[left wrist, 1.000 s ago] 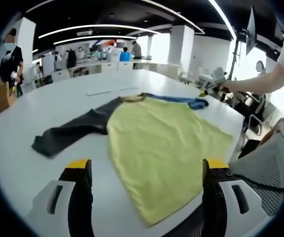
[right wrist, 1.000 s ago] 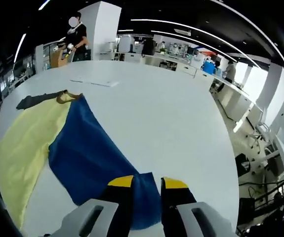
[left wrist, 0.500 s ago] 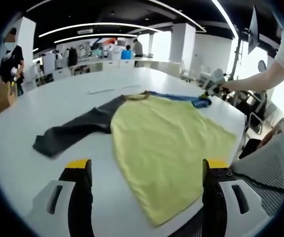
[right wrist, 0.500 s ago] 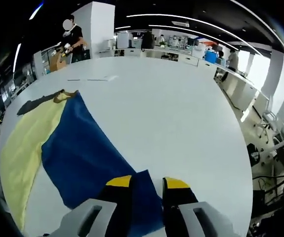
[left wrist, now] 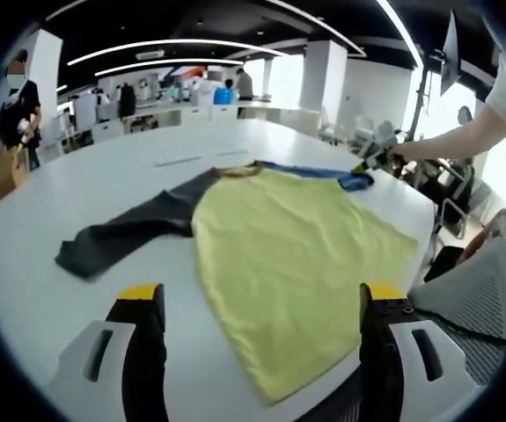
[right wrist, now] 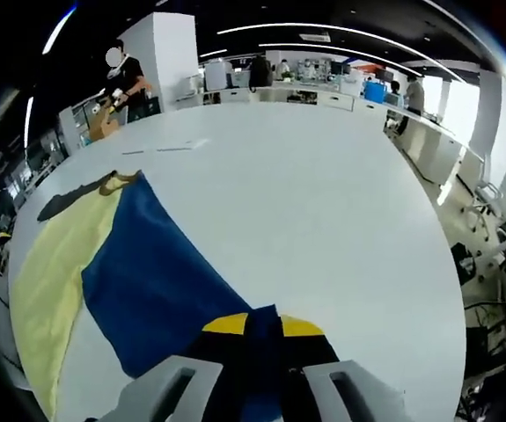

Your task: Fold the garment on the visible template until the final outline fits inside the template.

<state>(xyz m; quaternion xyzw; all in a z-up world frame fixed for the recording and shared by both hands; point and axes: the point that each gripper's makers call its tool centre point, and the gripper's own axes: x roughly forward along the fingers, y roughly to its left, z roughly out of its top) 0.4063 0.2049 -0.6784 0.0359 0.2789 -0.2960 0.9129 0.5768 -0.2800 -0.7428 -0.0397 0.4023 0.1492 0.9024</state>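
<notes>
- Left gripper view: a long white table (left wrist: 77, 185) carries a garment (left wrist: 297, 264), a shirt with a pale yellow body, lying flat near the table's near edge.
- Its dark grey sleeve (left wrist: 129, 233) stretches out flat toward the table's left edge; a blue sleeve (left wrist: 336, 178) runs toward the far right corner.
- The left gripper (left wrist: 261, 303) hangs above the shirt's lower hem with its jaws spread wide, holding nothing.
- At the blue sleeve's cuff, the right gripper (left wrist: 369, 160) meets the cloth, held by a person's outstretched arm (left wrist: 464, 141).
- No template outline can be made out on the table in this view.
- Right gripper view: the blue sleeve (right wrist: 160, 277) runs from the collar down to the right gripper (right wrist: 264, 325), whose jaws are closed tight on the cuff.
- The yellow body (right wrist: 55, 272) lies just beside the sleeve, toward the table's left edge.
- People (right wrist: 125, 75) stand at desks well beyond the table's far edge.
- Judgement: the first fold seems to be in hand, with the blue sleeve grasped and the shirt otherwise unfolded.
- The next move likely calls for carrying the cuff across onto the yellow body, keeping the cloth smooth.
</notes>
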